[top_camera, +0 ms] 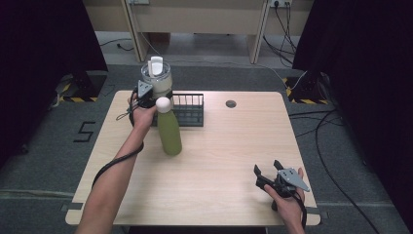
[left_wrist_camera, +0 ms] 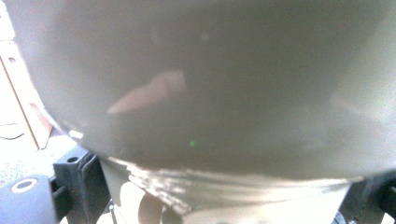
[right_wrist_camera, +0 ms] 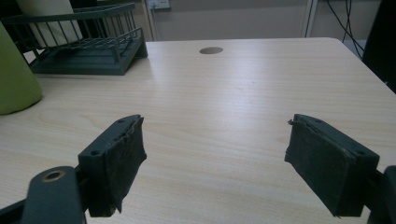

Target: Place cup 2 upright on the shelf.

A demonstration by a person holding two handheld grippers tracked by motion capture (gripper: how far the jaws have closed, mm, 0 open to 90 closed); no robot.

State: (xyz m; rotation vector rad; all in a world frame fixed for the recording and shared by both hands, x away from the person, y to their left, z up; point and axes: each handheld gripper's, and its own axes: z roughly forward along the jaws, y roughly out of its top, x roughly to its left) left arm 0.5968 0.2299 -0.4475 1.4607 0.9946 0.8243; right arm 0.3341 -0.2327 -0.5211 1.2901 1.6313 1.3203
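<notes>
Left gripper [top_camera: 148,97], upper left of the high view, is clamped on a clear tumbler [top_camera: 156,78] with a white lid tab, held over the left end of the dark wire rack [top_camera: 191,113]; whether the tumbler's base touches the rack cannot be told. In the left gripper view the tumbler's grey translucent wall [left_wrist_camera: 201,84] fills the frame up close and blurred, with the black jaws at the bottom corners pressed to either side of it. Right gripper [top_camera: 267,174] sits at the lower right of the high view, resting in the hand [top_camera: 287,200] near the table's front edge; jaws spread wide, nothing between them. The right gripper view looks between the two black padded fingers [right_wrist_camera: 122,158] across bare light wood table [right_wrist_camera: 224,102]. Green bottle [top_camera: 168,129] with a white round cap stands upright on the table, just in front of the rack, beside the left hand [top_camera: 141,114]. Its green side shows at the left edge of the right gripper view. A round grommet hole [top_camera: 231,104] is at the table's far middle. No readable brand, label or writing on the tumbler, bottle or rack; on the floor at the left there is a mark shaped like a "5" [top_camera: 84,130].
</notes>
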